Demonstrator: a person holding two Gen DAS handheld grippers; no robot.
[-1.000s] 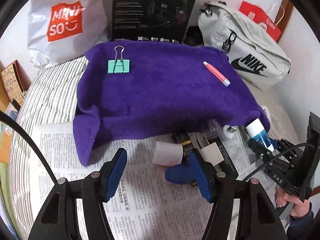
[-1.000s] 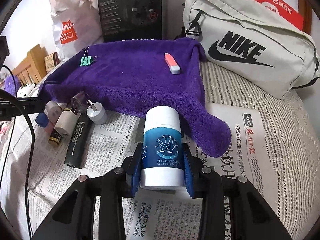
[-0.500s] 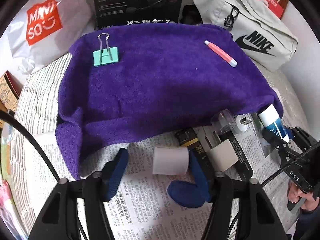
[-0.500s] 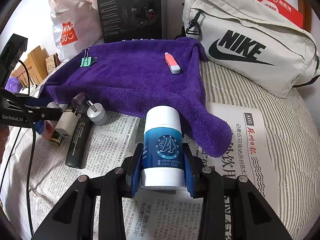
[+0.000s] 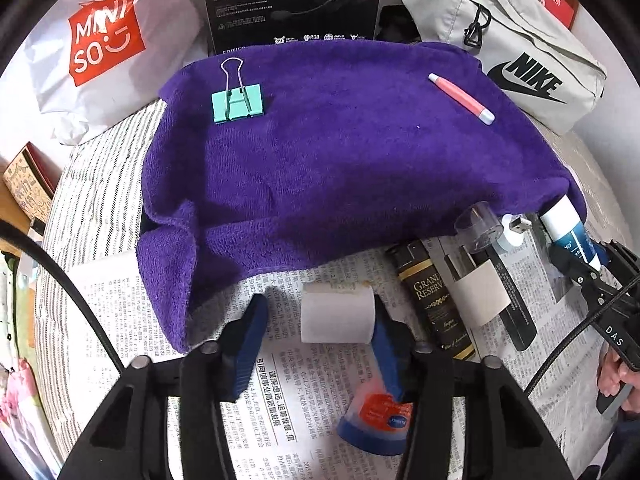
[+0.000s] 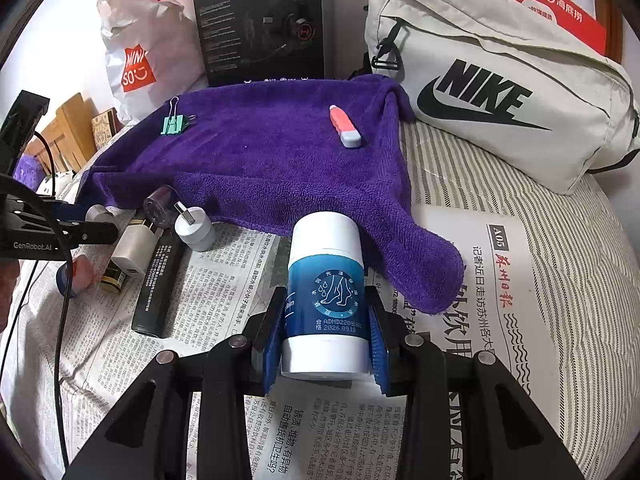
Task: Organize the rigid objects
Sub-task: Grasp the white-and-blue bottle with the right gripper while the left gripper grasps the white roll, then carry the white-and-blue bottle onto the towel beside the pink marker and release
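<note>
A pale short cylinder lies on its side on the newspaper, between the blue pads of my left gripper. The jaws are closing: the right pad touches the cylinder, while a gap remains on the left. An orange jar with a blue cap lies under the right finger. My right gripper is shut on a blue-and-white stick tube, held just above the paper. On the purple towel rest a green binder clip and a pink pen-shaped tube.
Beside the towel's front edge lie a black lighter, a beige block, a long black tube, a clear cap and a white plug. A Nike bag, a black box and a Miniso bag line the back.
My left gripper's jaws have narrowed and it has shifted over the pale cylinder, which now sits between the pads. The blue-capped jar now shows under the right finger. The right gripper has kept still.
</note>
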